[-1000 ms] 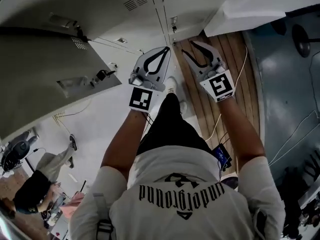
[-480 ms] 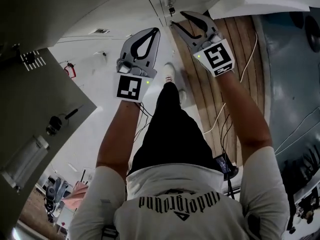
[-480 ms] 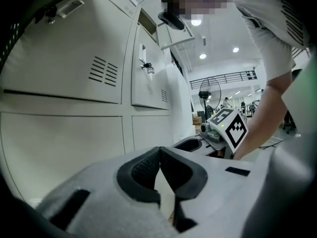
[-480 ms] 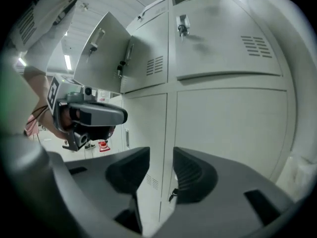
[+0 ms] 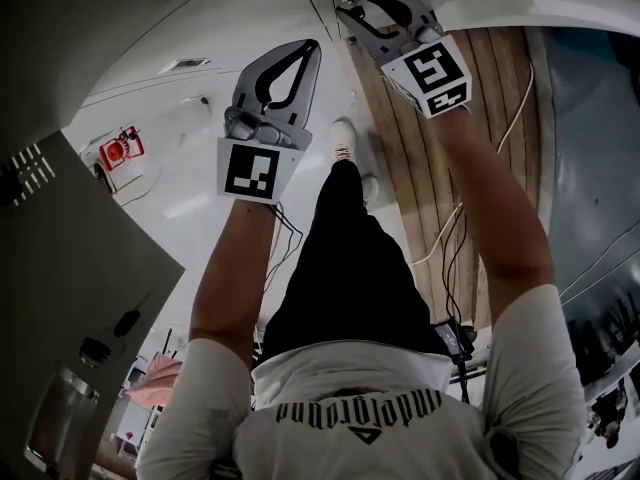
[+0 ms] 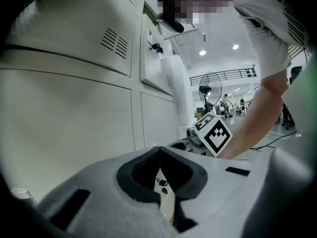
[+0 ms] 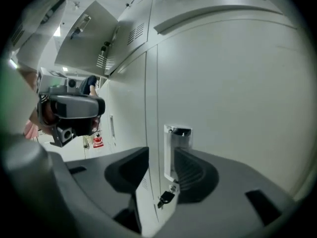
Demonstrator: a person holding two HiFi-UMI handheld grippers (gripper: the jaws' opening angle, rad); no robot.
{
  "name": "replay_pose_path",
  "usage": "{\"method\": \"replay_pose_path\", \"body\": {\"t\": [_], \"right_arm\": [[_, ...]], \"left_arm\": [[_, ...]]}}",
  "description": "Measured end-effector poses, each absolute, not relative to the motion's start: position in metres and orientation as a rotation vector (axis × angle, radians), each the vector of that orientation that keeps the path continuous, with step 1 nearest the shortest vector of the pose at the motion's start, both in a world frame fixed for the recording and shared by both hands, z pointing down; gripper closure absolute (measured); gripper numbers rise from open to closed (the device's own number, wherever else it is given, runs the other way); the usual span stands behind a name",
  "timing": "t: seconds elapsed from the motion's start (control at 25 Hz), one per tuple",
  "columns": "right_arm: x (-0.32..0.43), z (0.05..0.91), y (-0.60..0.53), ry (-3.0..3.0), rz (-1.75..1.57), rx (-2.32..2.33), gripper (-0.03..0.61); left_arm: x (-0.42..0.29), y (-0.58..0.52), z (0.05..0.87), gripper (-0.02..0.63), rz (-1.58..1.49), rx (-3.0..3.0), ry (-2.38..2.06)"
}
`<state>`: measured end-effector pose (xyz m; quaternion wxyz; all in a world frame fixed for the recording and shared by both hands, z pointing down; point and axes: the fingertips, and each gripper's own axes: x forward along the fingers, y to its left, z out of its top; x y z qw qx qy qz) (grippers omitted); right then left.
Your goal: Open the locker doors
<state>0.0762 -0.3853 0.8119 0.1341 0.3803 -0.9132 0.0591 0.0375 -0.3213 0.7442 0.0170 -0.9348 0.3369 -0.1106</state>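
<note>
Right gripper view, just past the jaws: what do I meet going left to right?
left gripper → seam between lockers → handle → bare door

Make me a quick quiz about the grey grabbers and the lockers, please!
1. True or false: the grey plastic left gripper has its jaws together, holding nothing.
2. What stands between the grey plastic right gripper's open jaws? A) a shiny silver metal handle on a pale grey metal locker door; B) a red cup; C) a blue ball.
3. Fill in: a small dark ___ hangs below that handle.
Key: 1 true; 2 A; 3 key.
</note>
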Motion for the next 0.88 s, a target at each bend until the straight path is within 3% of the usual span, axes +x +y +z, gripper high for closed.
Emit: {"method": "replay_pose_path", "body": {"t": [0.16, 0.48, 0.72, 0.88], "right_arm": [[0.063, 0.815, -0.393, -2.683, 0.174, 1.064, 0.382], [0.062, 0.814, -0.399, -2.7, 0.134, 1.204, 0.417], [0.059, 0.815, -0.393, -2.686, 0.16, 1.263, 0.365], [0.064, 0.814, -0.378, -2.666, 0.161, 1.317, 0.364]], "left_arm": [[0.037, -0.33, 0.751, 0.605, -0.352, -2.902, 1.043], [0.03, -0.342, 0.757, 0.606, -0.314, -2.914, 1.078], [0.03, -0.337, 0.76, 0.606, -0.319, -2.928, 1.081], [0.033, -0.33, 0.758, 0.606, -0.32, -2.936, 1.075]]}}
